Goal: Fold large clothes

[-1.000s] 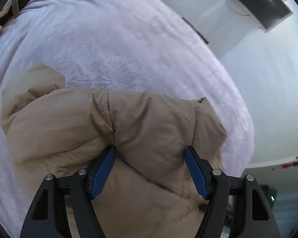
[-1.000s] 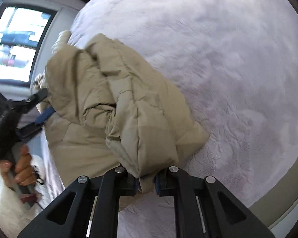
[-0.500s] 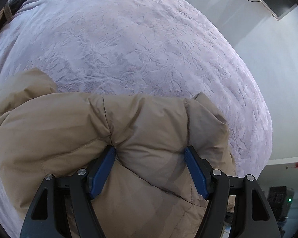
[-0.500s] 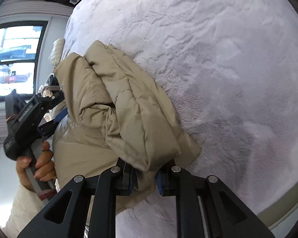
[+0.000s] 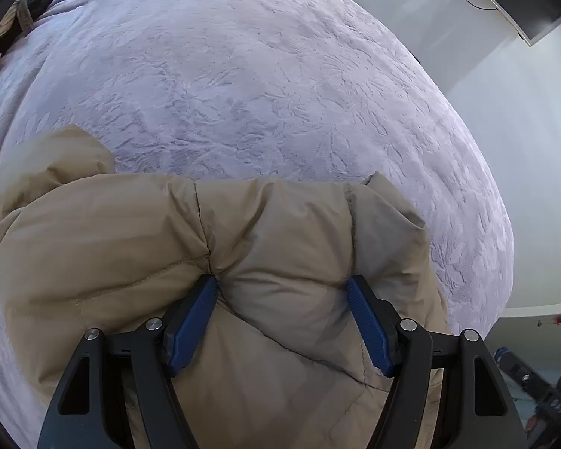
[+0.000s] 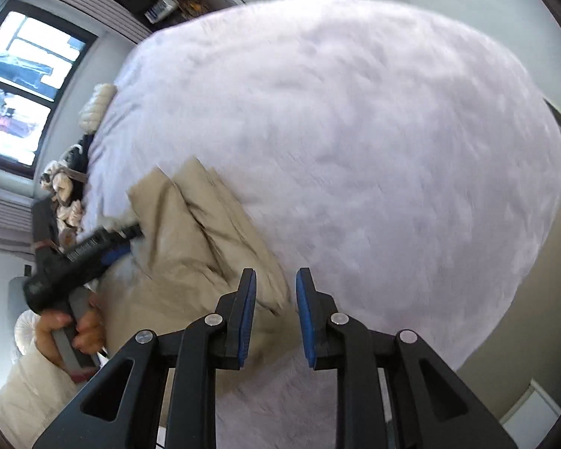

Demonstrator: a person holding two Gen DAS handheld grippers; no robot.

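A puffy beige jacket lies bunched on the lilac bed cover. My left gripper has its blue pads pressed into a thick fold of the jacket, jaws wide around the padding. In the right wrist view the jacket lies left of centre on the bed cover. My right gripper hovers above the jacket's near corner, slightly open, with nothing between its pads. The left gripper shows there too, held by a person's hand at the jacket's left side.
A window sits at the far left. Bundled clothes lie along the bed's left edge, and ropes or cords at its far corner. The bed's right edge drops to the floor by a white wall.
My right gripper has let go of the jacket's folded corner, opened a little and lifted up and away. The jacket now rests on the bed. My left gripper keeps its hold, slightly lower.
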